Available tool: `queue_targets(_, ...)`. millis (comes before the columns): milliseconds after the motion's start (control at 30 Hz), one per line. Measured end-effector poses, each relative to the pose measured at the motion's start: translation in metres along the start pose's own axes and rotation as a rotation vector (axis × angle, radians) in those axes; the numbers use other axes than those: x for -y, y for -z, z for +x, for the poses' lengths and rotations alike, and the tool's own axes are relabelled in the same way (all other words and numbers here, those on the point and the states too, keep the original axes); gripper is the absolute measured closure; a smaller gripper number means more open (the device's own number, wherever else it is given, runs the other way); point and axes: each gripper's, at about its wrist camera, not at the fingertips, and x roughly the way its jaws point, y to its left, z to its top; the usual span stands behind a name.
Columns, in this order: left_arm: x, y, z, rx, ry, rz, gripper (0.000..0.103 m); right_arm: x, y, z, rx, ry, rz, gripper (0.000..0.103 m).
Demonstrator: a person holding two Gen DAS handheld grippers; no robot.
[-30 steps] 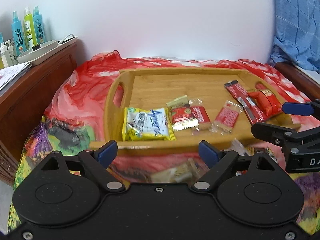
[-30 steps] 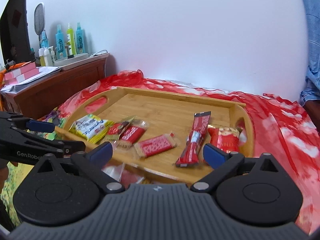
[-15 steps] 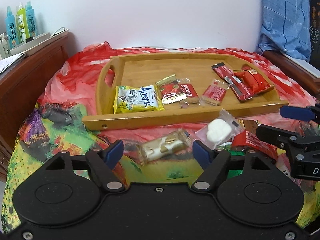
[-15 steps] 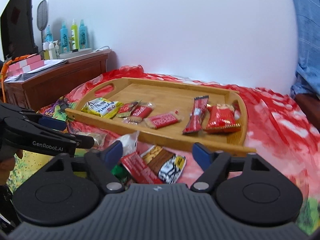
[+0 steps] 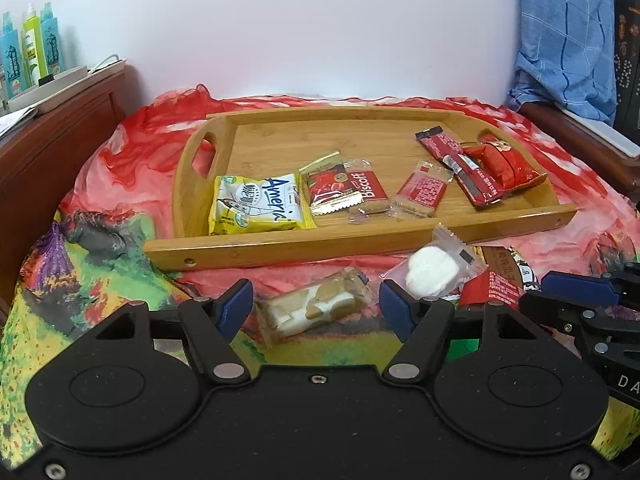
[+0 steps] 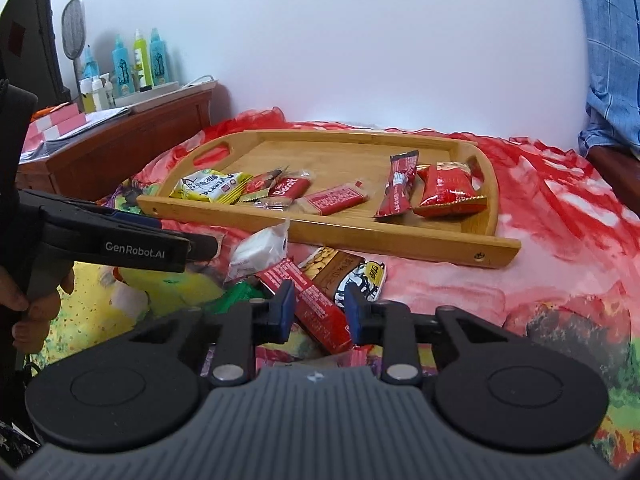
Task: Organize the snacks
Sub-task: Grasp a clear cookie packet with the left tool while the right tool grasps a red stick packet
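A wooden tray (image 5: 360, 256) on the red bedspread holds several snacks, among them a yellow packet (image 5: 256, 204) and a Biscoff biscuit (image 5: 368, 190). Loose snacks lie in front of it. A clear cracker packet (image 5: 316, 312) sits between the fingers of my left gripper (image 5: 316, 306). Its jaws are closing, and a thin gap still shows at each pad. My right gripper (image 6: 320, 310) is closing too, with its blue pads against a red snack bar (image 6: 316, 304). Beside the bar lie a wrapped white sweet (image 6: 260, 250), a brown nut packet (image 6: 340, 268) and a green packet (image 6: 236, 296).
A dark wooden cabinet (image 6: 120, 148) with bottles (image 5: 28, 44) stands at the left. Blue checked cloth (image 5: 568, 32) hangs at the right above a wooden edge. A hand (image 6: 36, 304) holds the left gripper. The white wall lies behind the tray.
Both grippers drew back from the tray and dropped toward the loose snacks. The right jaws narrowed from wide onto the red bar. The left jaws narrowed around the cracker packet.
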Motion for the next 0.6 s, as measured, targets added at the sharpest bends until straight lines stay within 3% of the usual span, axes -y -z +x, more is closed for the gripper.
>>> queue_targets(67,0.001,0.0,0.002,-0.002,-0.003,0.008,0.037,0.0,0.0,0.001,-0.003,-0.003,0.0,0.066)
queue_targets(167,0.0,0.001,0.002,-0.009,0.001,-0.002,0.059,-0.002,-0.001,0.002,-0.007,-0.01,-0.002,0.066)
queue_targets(267,-0.002,0.002,-0.001,-0.017,0.023,-0.006,0.066,-0.003,0.0,0.004,-0.006,-0.014,-0.005,0.066)
queue_targets(433,-0.001,0.006,-0.008,-0.021,0.038,0.018,0.067,-0.003,-0.002,0.007,-0.002,-0.013,0.0,0.054)
queue_targets(600,0.0,0.0,-0.01,0.027,0.047,0.049,0.064,-0.004,-0.004,0.006,-0.008,-0.02,-0.004,0.052)
